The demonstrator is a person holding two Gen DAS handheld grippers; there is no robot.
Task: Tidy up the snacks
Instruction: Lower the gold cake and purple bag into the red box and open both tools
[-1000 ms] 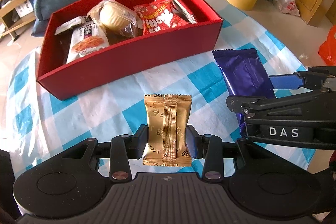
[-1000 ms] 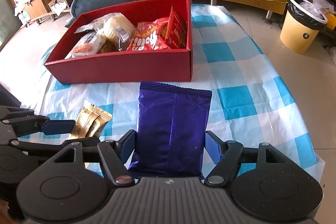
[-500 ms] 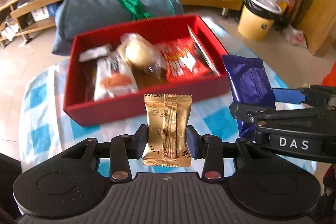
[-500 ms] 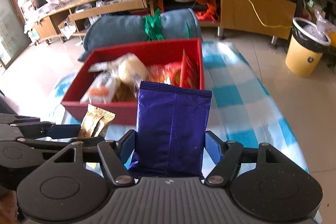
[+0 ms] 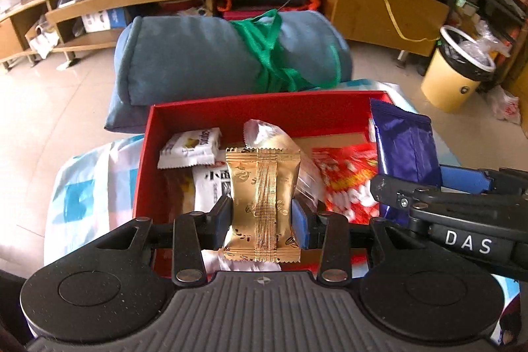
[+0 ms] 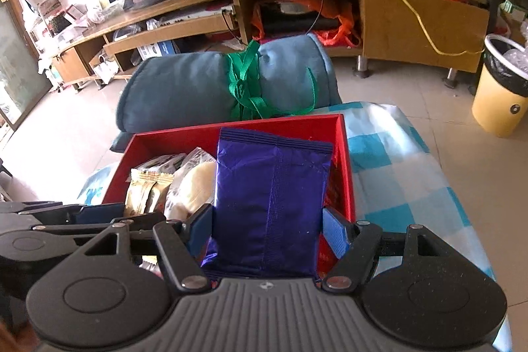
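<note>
The left gripper (image 5: 262, 218) is built of matte black speckled plastic. A ribbed grey housing with a small compass-like emblem is seen at its base, flanked by 2 round black discs with recessed circles. 2 angled black link arms are fastened by silver rivets, and triangular cut-outs are seen in the outer plates. Blue pads are fitted inside the black fingers (image 5: 220, 218). The right gripper (image 6: 265, 228) is made the same way: grey ribbed base, 2 discs, riveted links, blue pads. In the left wrist view, white letters "DAS" are printed on its side.
</note>
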